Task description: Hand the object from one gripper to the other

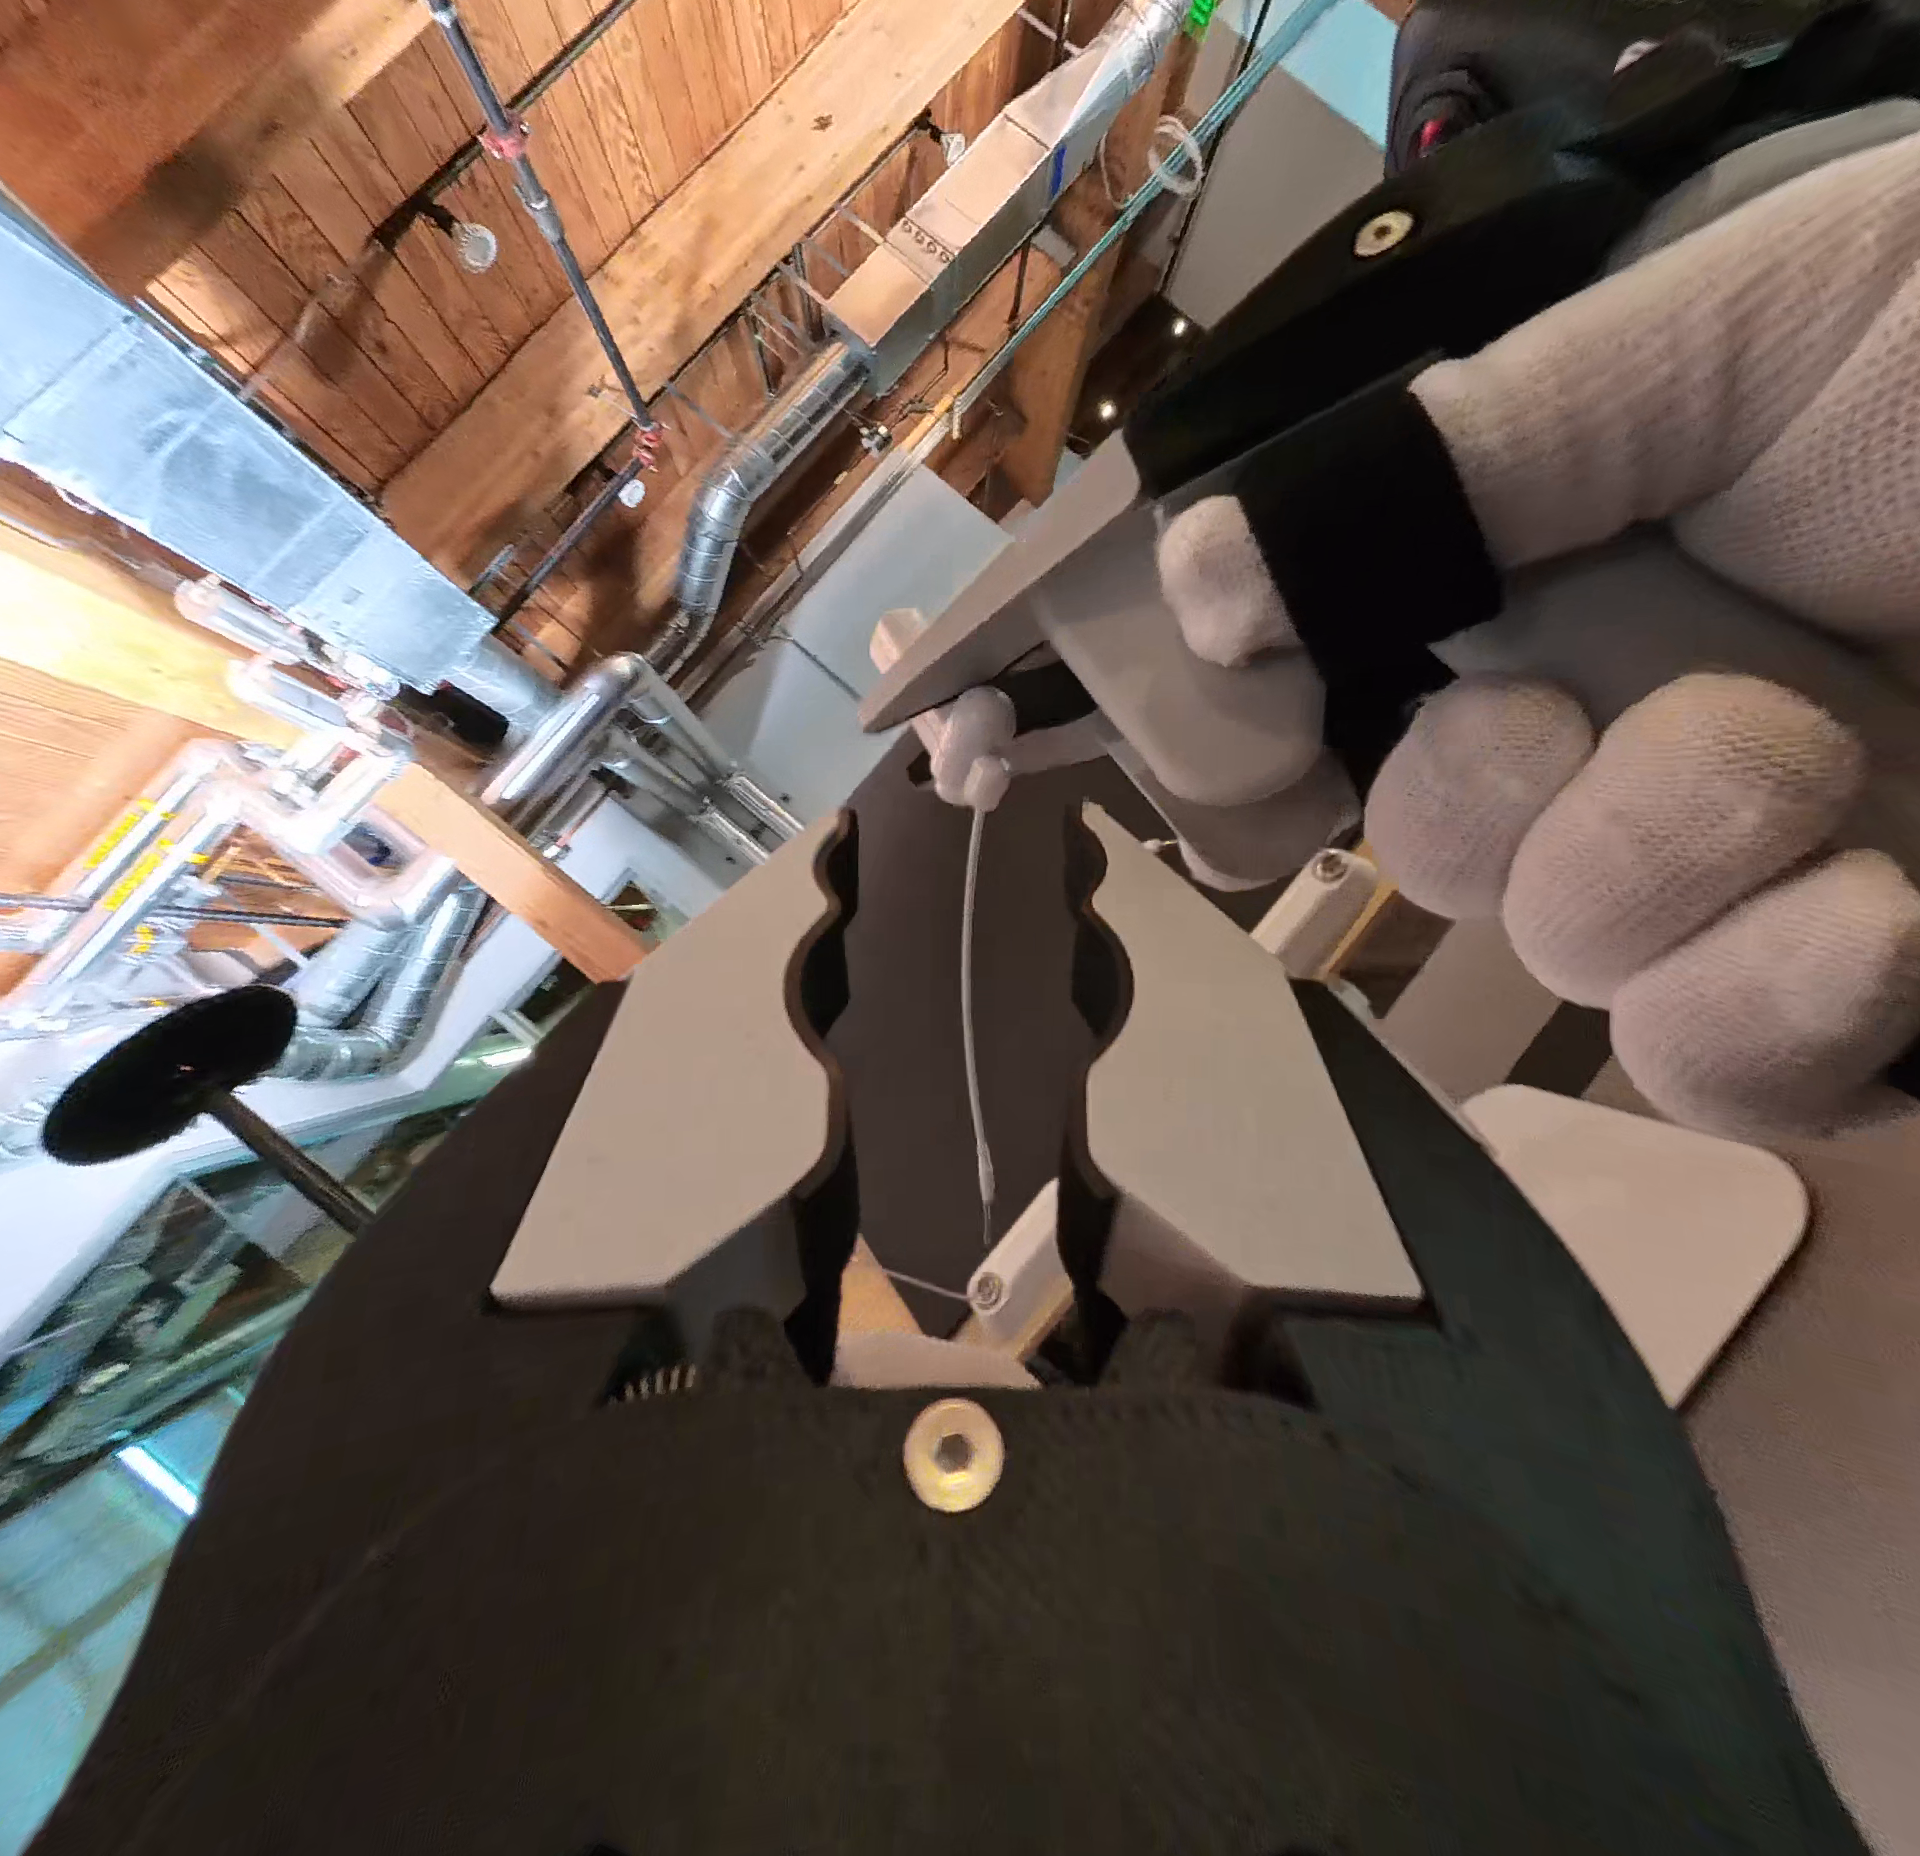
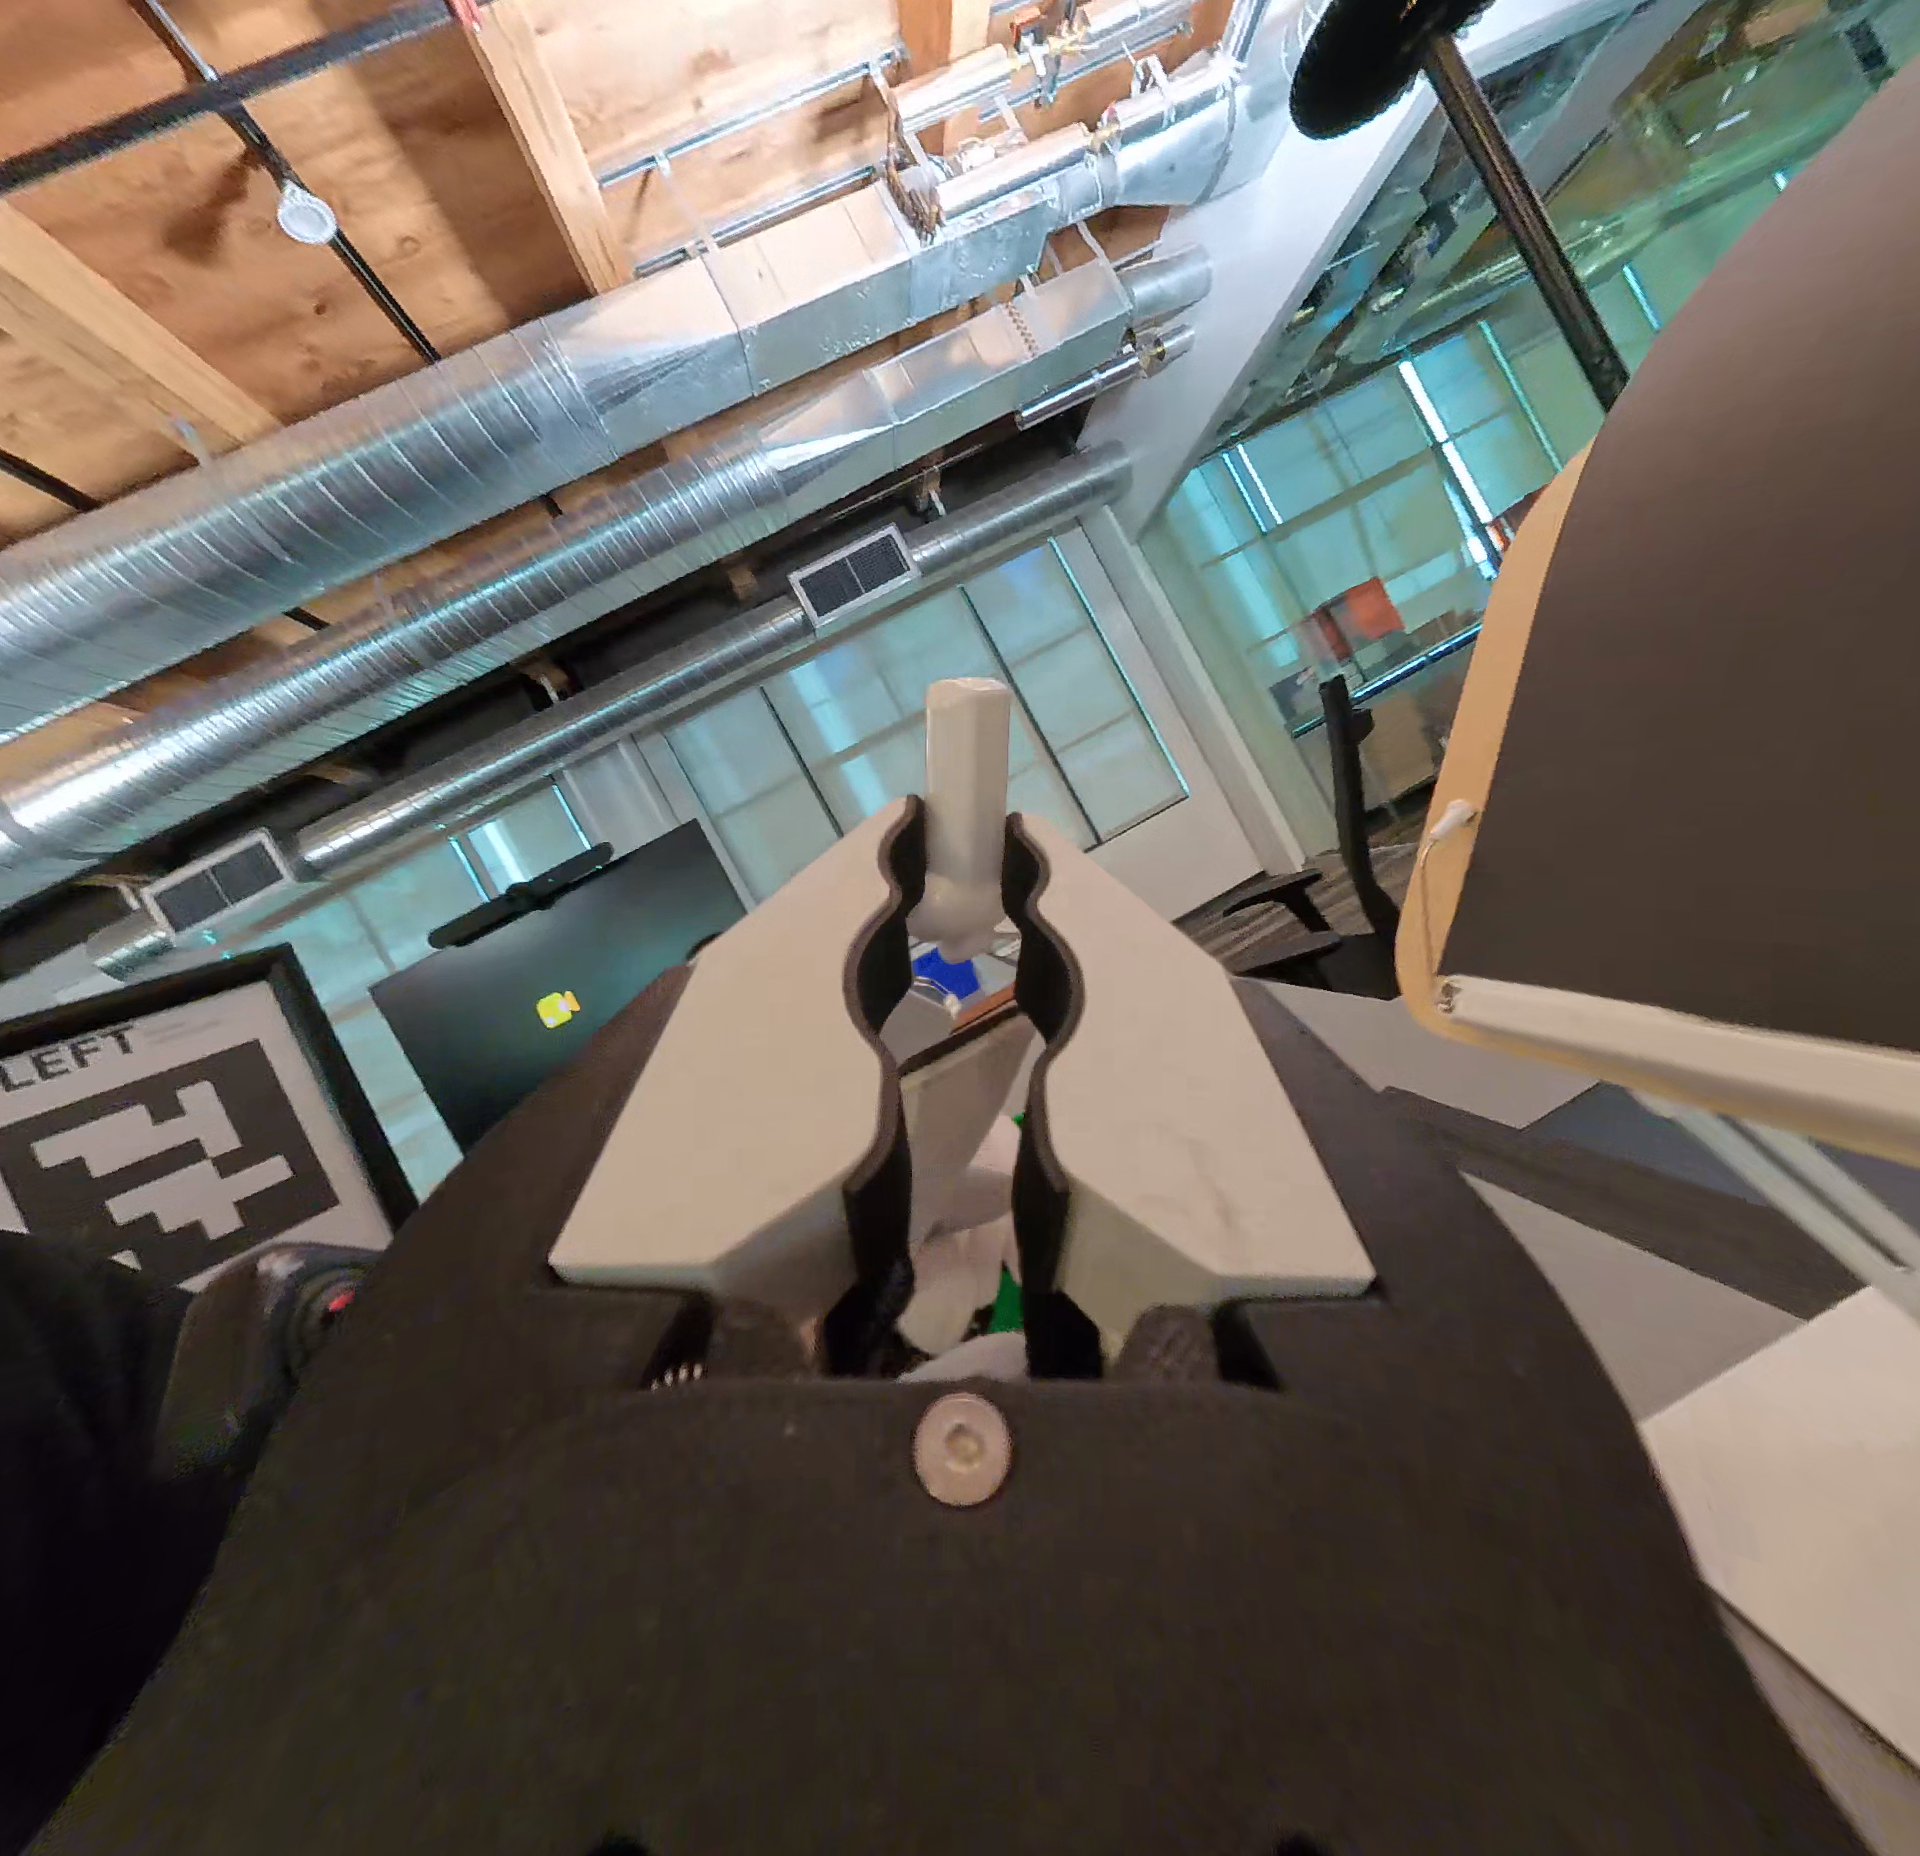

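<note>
The right gripper (image 2: 961, 850) pinches the white plug (image 2: 961, 809) tight, while the left gripper (image 1: 961, 840) waits with fingers apart, so the swap looks undone.

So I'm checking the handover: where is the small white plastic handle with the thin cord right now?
The small white plastic handle is pinched at the right gripper tips; in the left wrist view it hangs just beyond the open left gripper.

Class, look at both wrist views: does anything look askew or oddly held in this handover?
Yes. The right gripper pinches the white earbud only at its very fingertips, with its stem poking beyond them. In the left wrist view its thin cord dangles loose between the open fingers of the left gripper, which grip nothing.
</note>
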A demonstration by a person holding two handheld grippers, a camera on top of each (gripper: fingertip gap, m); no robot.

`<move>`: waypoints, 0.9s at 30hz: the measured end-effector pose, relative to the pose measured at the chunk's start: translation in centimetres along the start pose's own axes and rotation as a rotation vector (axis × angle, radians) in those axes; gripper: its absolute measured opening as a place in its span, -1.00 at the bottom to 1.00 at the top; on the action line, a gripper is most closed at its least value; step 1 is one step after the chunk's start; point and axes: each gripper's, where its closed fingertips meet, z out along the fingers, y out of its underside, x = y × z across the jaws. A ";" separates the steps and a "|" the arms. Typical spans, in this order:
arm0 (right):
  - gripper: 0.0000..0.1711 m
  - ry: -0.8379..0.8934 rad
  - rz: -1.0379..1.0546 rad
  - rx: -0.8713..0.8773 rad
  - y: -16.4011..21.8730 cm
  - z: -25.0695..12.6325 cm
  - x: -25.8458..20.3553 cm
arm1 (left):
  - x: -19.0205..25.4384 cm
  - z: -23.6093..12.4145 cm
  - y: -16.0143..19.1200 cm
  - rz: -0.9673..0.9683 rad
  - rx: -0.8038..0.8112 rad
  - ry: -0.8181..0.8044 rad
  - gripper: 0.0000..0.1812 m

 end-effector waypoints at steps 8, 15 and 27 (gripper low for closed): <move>-0.86 -0.015 0.120 -0.002 1.3 0.8 -0.4 | 0.2 -0.4 -0.4 0.143 0.045 -0.088 -0.76; -0.86 -0.025 0.153 -0.015 1.9 1.1 -0.6 | -0.4 -0.7 -0.7 0.164 0.054 -0.117 -0.88; -0.50 0.102 -0.099 -0.066 0.0 -0.3 1.2 | -2.0 0.0 0.9 -0.425 -0.012 0.132 -0.89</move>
